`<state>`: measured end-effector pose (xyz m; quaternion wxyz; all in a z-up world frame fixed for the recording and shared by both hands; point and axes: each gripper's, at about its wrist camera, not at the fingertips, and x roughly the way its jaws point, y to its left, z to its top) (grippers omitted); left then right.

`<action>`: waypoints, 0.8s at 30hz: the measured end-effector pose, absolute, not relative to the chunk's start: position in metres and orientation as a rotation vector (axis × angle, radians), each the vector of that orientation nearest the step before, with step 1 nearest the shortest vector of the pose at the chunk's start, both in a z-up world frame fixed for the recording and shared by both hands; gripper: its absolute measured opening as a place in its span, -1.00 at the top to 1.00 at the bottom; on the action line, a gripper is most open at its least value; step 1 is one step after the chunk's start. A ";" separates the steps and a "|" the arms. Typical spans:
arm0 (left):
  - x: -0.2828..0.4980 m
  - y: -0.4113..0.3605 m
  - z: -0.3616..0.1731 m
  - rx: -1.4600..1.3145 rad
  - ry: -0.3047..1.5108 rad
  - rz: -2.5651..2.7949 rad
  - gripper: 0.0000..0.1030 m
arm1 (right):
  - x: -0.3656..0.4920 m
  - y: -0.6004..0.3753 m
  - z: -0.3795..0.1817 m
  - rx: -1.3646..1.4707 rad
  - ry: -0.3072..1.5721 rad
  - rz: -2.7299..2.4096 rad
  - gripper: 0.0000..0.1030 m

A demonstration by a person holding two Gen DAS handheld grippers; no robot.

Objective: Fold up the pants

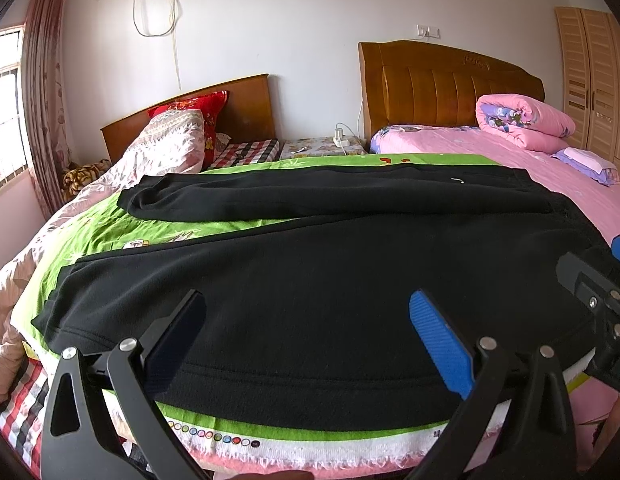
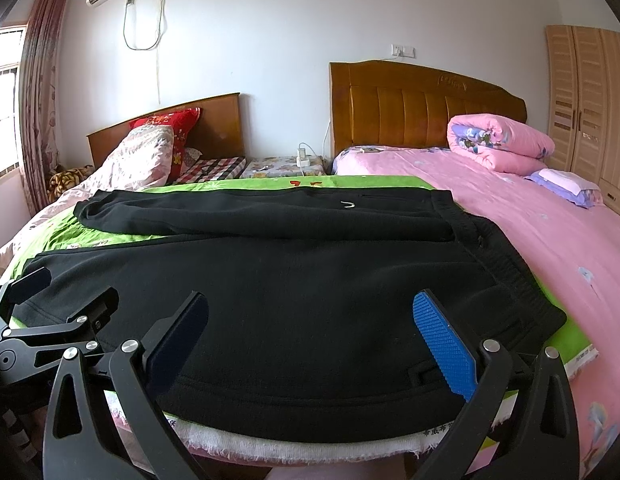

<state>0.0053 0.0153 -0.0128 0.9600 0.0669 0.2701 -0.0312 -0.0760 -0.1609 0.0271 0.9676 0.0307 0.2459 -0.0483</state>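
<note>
We see black fleece pants [image 1: 310,280] spread flat on the green blanket [image 1: 109,224], soft, floppy, best pinched at the near hem, both left gripper [image 1: 307,328] and right gripper [image 2: 310,328] wide open and empty; only the right view shows the waistband [image 2: 506,264] clearly.

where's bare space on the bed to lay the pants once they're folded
The pink sheet right of the waistband is bare up to the rolled pink quilt. A green blanket wedge shows between the two legs at the cuff end. The middle is crowded by the black pants, with both open grippers at the near edge.
</note>
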 end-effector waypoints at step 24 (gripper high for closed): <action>0.010 0.018 -0.001 0.210 0.538 -0.121 -0.97 | -0.055 -0.177 0.047 -0.001 0.497 0.074 -0.92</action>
